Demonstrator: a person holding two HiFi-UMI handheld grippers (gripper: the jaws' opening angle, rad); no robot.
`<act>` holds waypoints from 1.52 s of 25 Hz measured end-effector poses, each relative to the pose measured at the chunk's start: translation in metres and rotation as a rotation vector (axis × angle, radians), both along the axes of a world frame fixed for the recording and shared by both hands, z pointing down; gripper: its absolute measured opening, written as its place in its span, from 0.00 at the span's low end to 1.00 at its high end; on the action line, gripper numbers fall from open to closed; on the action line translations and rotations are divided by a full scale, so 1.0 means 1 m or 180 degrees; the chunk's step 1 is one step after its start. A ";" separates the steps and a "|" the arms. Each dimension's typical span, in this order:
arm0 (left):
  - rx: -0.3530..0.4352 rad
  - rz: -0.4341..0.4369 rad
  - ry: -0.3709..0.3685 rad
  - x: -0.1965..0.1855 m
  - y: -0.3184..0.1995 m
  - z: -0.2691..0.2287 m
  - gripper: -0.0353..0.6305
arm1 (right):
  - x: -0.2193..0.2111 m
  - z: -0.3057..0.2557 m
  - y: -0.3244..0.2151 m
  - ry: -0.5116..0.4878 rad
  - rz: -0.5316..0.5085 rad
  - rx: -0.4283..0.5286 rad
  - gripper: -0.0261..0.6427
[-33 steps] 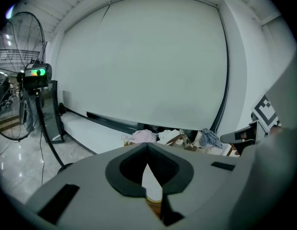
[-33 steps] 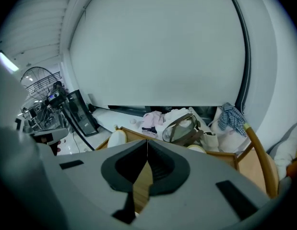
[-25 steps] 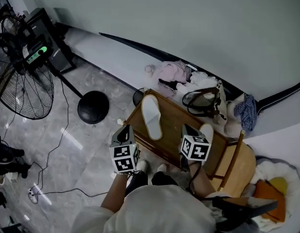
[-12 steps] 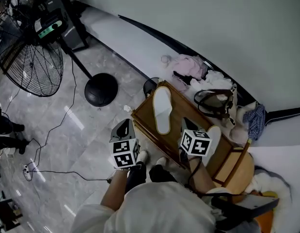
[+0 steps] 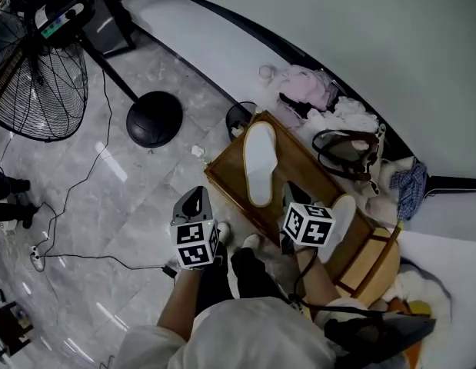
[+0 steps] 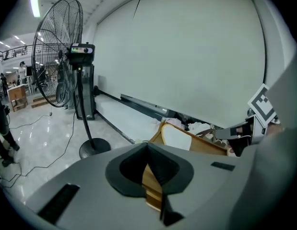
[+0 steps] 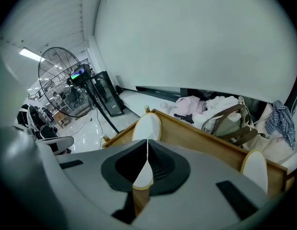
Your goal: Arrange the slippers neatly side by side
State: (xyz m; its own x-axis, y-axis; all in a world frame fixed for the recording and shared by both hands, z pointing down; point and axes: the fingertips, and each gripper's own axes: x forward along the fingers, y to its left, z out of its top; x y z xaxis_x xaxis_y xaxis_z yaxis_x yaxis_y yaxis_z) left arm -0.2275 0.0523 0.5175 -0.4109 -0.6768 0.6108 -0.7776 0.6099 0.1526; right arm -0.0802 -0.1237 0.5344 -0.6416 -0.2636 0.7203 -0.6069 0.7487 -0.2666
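the person is standing over a low wooden table with both bare forearms bent and reaching forward from the torso, holding the two grippers side by side at about the same height. the left gripper is hanging over the grey floor just beside the table's near left edge, pointing ahead, and in the left gripper view its jaws are pressing together at the tips with nothing between them. the right gripper is hovering over the table's near edge; in the right gripper view its jaws are likewise closing on nothing, tips meeting, aiming across the tabletop. one white slipper is lying lengthwise on the table's left part, ahead of both grippers. the other white slipper is lying toward the table's right end, partly hidden behind the right gripper's marker cube, well apart from the first. a standing fan is standing at the left on the floor.
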 end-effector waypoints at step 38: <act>-0.0176 -0.0129 0.0133 -0.038 -0.001 0.048 0.08 | -0.052 0.047 -0.026 0.0121 -0.0111 -0.0055 0.28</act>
State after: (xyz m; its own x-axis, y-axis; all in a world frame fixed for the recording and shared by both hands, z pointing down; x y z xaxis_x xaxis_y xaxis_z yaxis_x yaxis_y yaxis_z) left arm -0.2658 0.0517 0.5654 -0.4106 -0.6249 0.6640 -0.7458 0.6491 0.1497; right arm -0.1319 -0.1494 0.5816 -0.6223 -0.2290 0.7486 -0.5905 0.7650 -0.2569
